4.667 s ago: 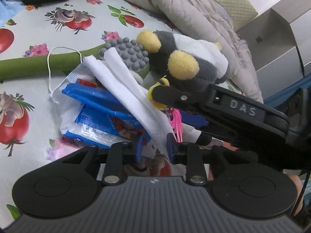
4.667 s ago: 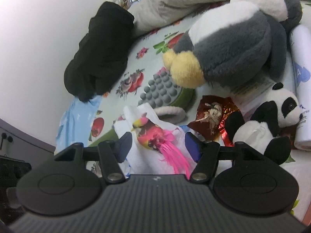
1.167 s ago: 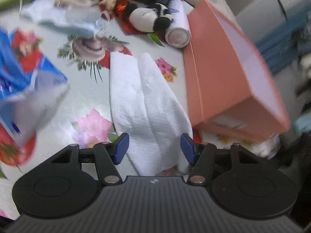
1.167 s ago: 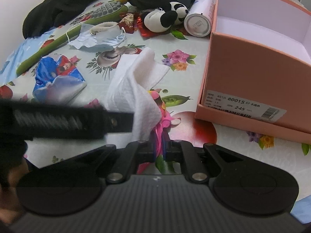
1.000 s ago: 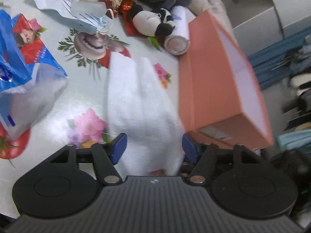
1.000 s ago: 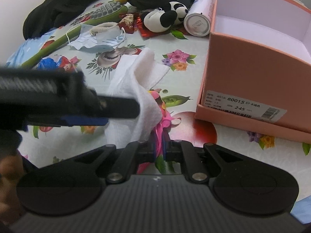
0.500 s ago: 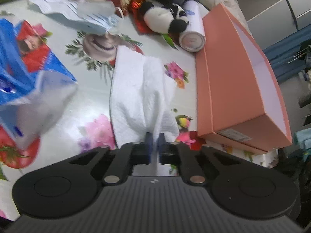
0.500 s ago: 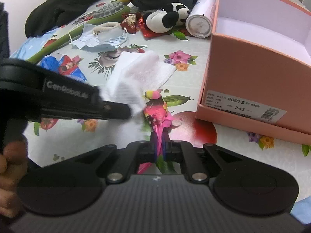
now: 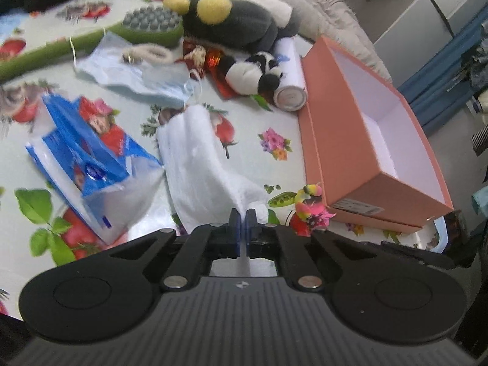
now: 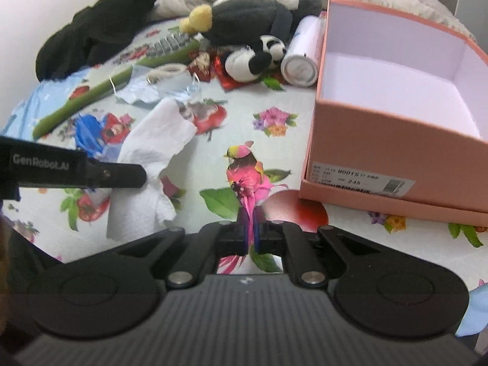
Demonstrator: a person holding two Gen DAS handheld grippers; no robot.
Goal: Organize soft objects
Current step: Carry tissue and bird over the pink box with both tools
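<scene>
My left gripper [image 9: 243,220] is shut on the near edge of a white cloth [image 9: 201,164] that drapes over the printed sheet. It also shows in the right wrist view [image 10: 152,155], pinched by the left gripper's finger [image 10: 122,175]. My right gripper [image 10: 250,228] is shut on the tail of a pink toy bird [image 10: 247,174], held upright just left of an open pink shoebox [image 10: 396,140]. The bird also shows in the left wrist view [image 9: 309,206], beside the box [image 9: 344,140].
On the fruit-print sheet lie a blue tissue pack [image 9: 88,158], a face mask [image 9: 143,79], a green massage brush [image 9: 146,27], a small panda plush [image 9: 253,71], a white bottle [image 9: 289,91] and a large grey plush [image 9: 238,21]. Black clothing [image 10: 94,24] lies at the far left.
My left gripper has closed on the white cloth and lifted its edge away from the bird. The right gripper has raised the bird, which now stands free of the cloth.
</scene>
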